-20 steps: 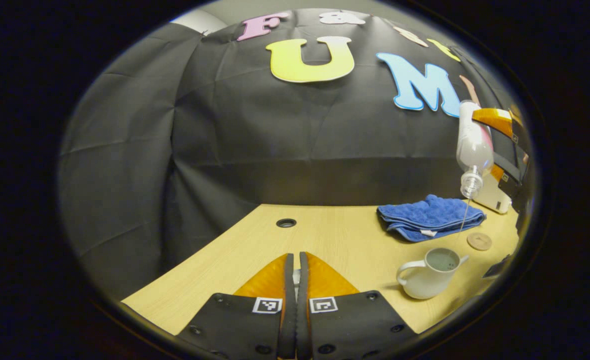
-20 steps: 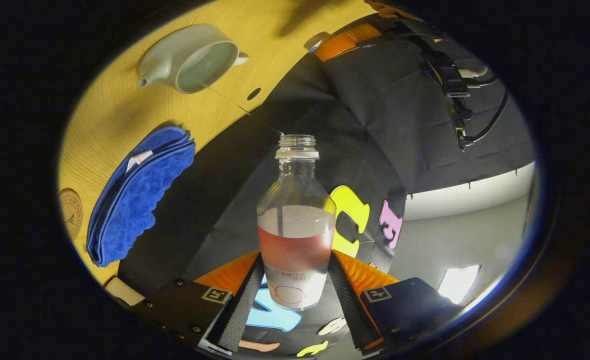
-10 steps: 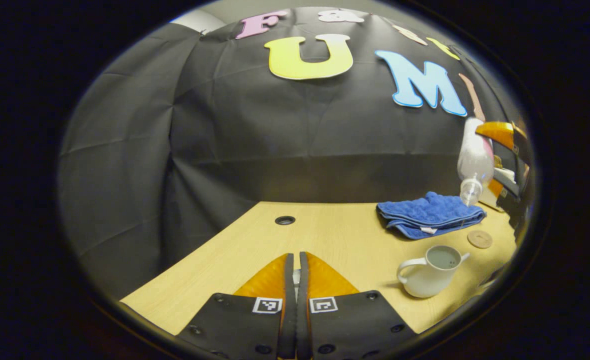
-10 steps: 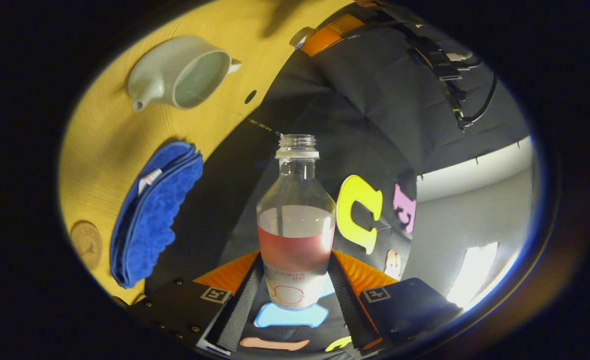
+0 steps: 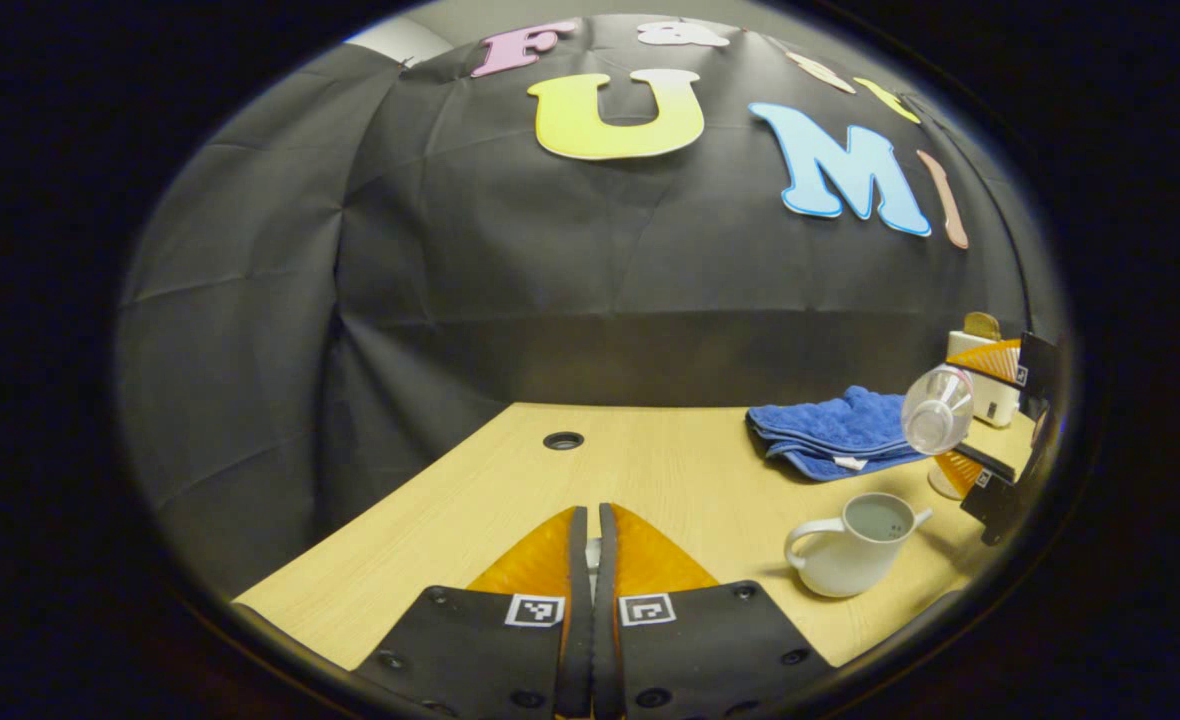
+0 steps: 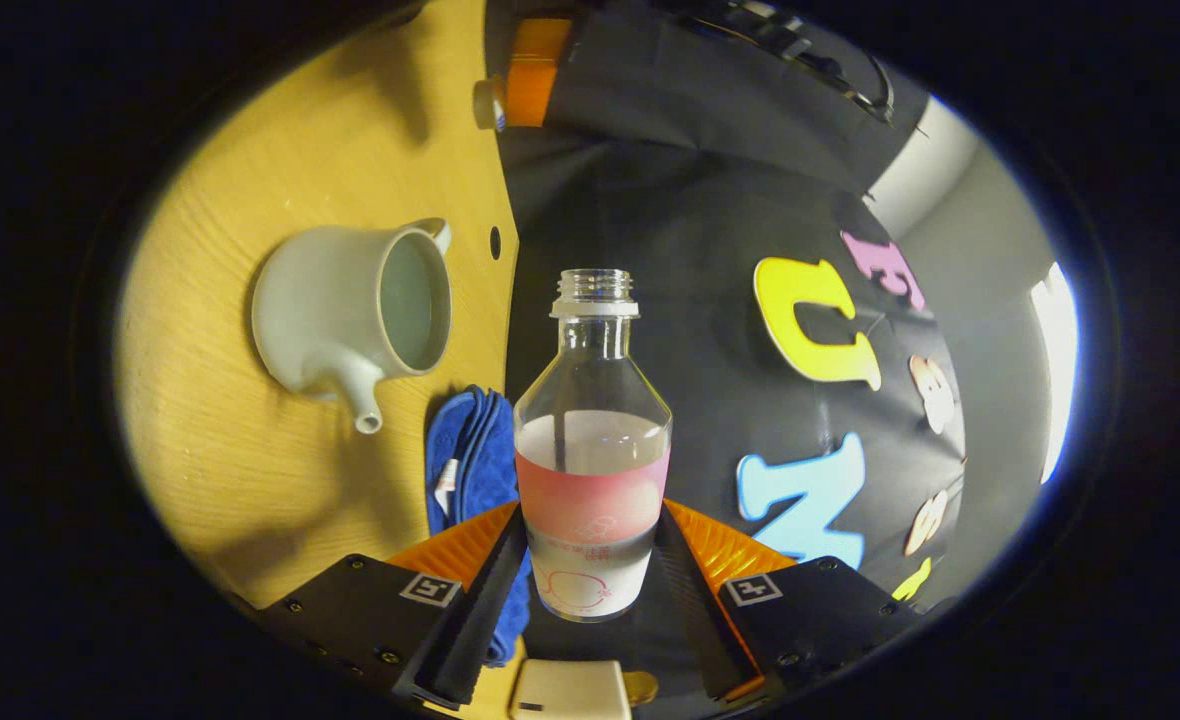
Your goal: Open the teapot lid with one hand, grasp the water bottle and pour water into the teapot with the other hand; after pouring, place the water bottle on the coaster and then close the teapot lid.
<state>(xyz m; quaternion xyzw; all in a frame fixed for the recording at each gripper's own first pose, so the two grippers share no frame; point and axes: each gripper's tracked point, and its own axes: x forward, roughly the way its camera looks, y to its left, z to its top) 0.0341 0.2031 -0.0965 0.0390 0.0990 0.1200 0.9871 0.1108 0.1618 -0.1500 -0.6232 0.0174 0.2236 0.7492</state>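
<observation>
The white teapot [image 5: 850,555] stands open on the wooden table, with water inside; it is also in the right gripper view, teapot [image 6: 335,310]. My right gripper [image 6: 592,520] is shut on the clear water bottle [image 6: 592,440], uncapped and partly full. In the left gripper view the bottle [image 5: 937,410] lies roughly level above and right of the teapot, its mouth off the pot, held by the right gripper [image 5: 965,415]. My left gripper [image 5: 590,515] hovers left of the teapot, shut on a small white piece, the teapot lid [image 6: 487,103]. A sliver of the coaster [image 5: 940,488] shows behind the right gripper.
A folded blue towel [image 5: 830,435] lies behind the teapot near the wall, also seen as the towel [image 6: 470,450]. A white box [image 5: 990,400] sits at the far right. A cable hole [image 5: 563,440] marks the table's back middle.
The bottle swung up from its steep pouring tilt to about level and dropped lower, and the water stream stopped. The left gripper stayed still.
</observation>
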